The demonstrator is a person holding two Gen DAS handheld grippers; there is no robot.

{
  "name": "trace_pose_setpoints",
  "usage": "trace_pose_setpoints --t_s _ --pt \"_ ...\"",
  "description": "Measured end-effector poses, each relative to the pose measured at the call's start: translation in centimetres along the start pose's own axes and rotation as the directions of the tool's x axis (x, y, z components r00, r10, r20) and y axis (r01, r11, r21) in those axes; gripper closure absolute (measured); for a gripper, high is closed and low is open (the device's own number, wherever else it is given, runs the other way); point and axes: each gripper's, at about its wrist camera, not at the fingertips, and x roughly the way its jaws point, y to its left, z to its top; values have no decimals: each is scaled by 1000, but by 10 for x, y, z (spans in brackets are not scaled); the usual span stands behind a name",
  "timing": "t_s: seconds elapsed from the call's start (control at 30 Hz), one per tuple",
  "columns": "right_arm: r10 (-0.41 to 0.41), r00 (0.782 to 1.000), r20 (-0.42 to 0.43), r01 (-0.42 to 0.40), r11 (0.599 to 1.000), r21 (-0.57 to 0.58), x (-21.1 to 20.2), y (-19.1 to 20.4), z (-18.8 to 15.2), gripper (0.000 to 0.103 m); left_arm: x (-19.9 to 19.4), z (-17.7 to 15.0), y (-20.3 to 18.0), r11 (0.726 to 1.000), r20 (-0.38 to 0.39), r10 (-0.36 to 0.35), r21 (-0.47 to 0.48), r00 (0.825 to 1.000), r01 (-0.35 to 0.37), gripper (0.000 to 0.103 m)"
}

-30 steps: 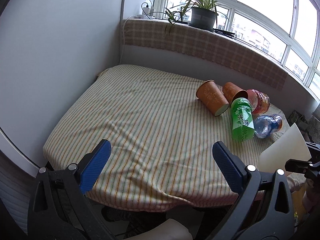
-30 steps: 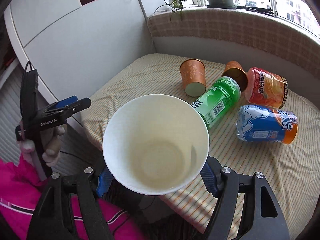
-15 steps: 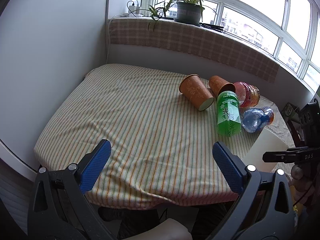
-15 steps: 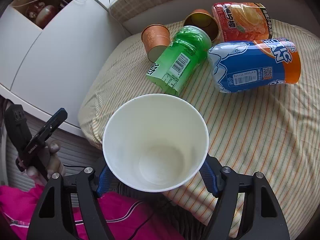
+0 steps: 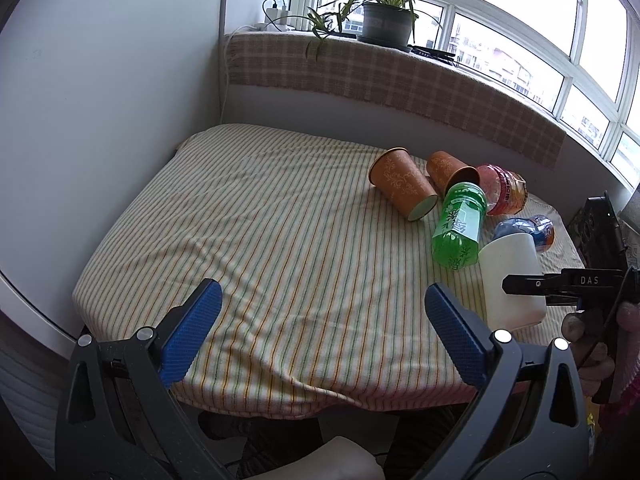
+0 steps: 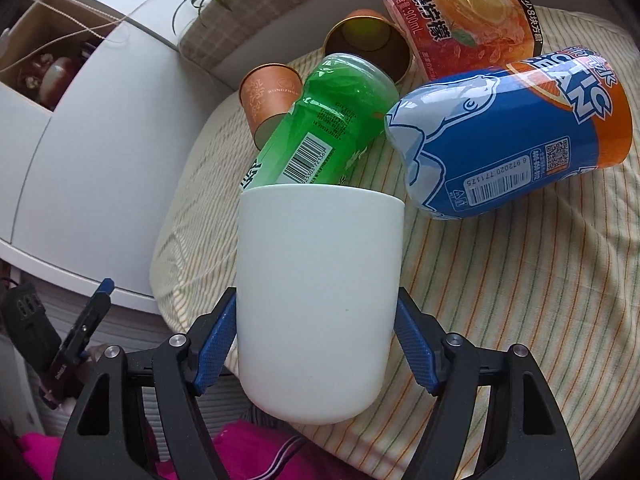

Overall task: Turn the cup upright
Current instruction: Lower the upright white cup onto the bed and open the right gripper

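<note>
A table draped in a striped cloth (image 5: 280,248) fills most of the left wrist view, set against a white wall and a window ledge holding a potted plant (image 5: 386,20). Toward its far right side lie 2 orange paper cups (image 5: 402,188) on their sides, a green bottle (image 5: 458,226), a red-orange bottle (image 6: 460,16) and a blue and orange bottle (image 6: 508,140), all lying down and bunched closely together.

The white cup (image 6: 318,296) is at the table's near right corner, just in front of the green bottle. It is held with its rim uppermost and its rounded base low, near the cloth; whether it touches the cloth cannot be told. The right gripper (image 6: 316,344) clamps it, 1 blue pad pressed on each side of the lower wall.

The left gripper (image 5: 320,332) hovers at the table's near edge with its 2 blue fingers spread wide and nothing between them.
</note>
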Motion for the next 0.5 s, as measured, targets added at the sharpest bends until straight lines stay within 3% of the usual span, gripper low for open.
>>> trace_pose_setpoints --t_s 0.33,0.5 --pt "-17 993 118 15 1000 23 -41 -2 -25 28 14 10 -26 996 -36 -82 27 996 83 0" --pt "-85 969 234 82 996 25 -76 -1 -55 28 30 16 -45 978 -118 -203 15 972 206 0"
